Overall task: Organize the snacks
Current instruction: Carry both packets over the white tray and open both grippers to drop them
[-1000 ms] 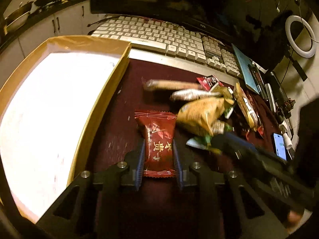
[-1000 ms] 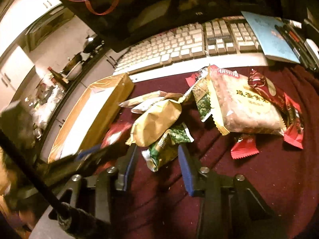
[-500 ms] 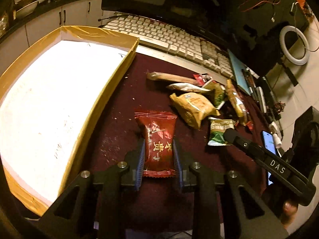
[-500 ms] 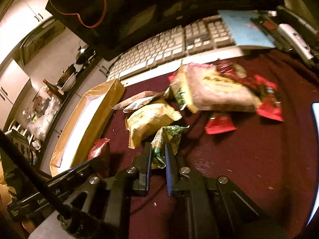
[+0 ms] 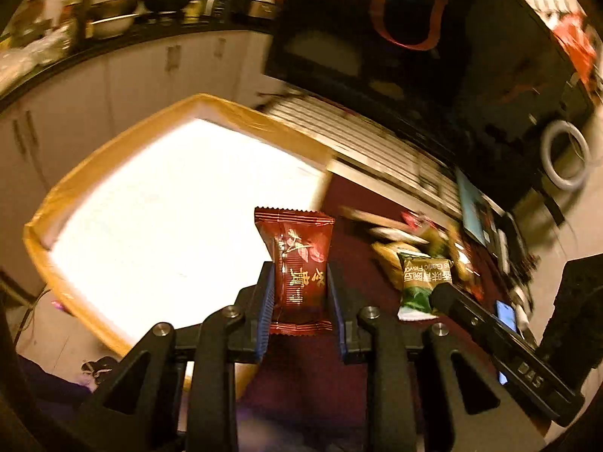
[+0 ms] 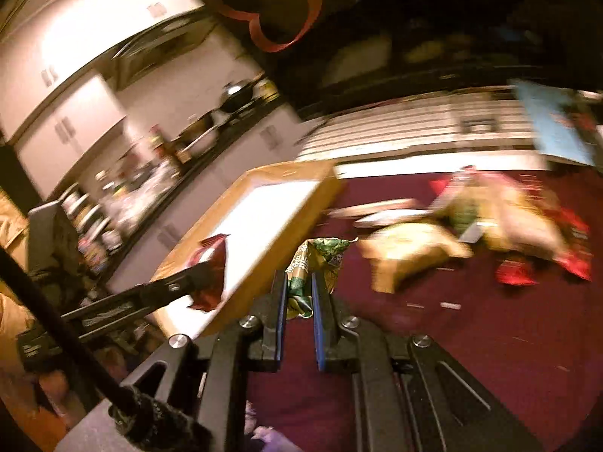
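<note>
Left gripper (image 5: 301,293) clamped on red packet (image 5: 299,260), held off the cloth at the tray's (image 5: 113,150) right edge. Right gripper (image 6: 297,293) pinching green packet (image 6: 312,263), lifted just right of the tray's near corner. Beyond, to the right: loose snack pile (image 6: 471,233) on maroon cloth (image 6: 471,339). Keyboard (image 6: 414,124) at far edge, blurred.

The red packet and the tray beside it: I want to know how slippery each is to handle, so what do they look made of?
The red packet looks like glossy plastic film: it shines, creases, and has zigzag crimped ends. The tray seems to be cardboard, its rim wrapped in shiny tan tape; its white floor is too glared out to judge.
</note>
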Available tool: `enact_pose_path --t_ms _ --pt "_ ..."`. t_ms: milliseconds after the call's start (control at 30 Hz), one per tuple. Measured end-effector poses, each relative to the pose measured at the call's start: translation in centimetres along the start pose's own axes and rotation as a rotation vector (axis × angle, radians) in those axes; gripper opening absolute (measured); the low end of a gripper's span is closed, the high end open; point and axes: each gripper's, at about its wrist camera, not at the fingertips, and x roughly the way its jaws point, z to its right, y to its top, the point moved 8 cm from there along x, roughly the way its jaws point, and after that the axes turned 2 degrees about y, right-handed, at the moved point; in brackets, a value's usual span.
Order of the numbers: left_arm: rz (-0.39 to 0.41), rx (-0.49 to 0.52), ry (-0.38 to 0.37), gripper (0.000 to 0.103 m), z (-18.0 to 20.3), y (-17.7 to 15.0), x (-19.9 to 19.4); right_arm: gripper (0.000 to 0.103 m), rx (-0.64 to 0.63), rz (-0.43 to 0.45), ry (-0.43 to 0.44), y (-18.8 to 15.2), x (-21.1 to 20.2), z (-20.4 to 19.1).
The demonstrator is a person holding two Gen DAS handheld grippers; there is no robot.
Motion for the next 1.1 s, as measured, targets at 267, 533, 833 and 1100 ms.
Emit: enact_pose_path --t_ms 267,533,833,1100 --pt "0.009 -0.13 0.166 0.028 -8.0 0.8 1.1 0.01 -0.139 -0.144 0.071 0.6 10.1 -6.4" --pt "-0.036 -0.134 0.248 0.028 -10.4 0.2 3.1 0.01 -0.314 -0.242 -0.097 -1.1 14.2 -6.5" --pt "-0.067 -0.076 0.233 0.028 -8.3 -0.1 3.4 0.01 -0.293 -0.26 -0.178 -0.7 10.7 -3.8" --pt "-0.044 -0.097 0.261 0.034 -8.9 0.3 3.3 0.019 -0.287 -0.223 -0.103 -0.9 10.9 -4.7"
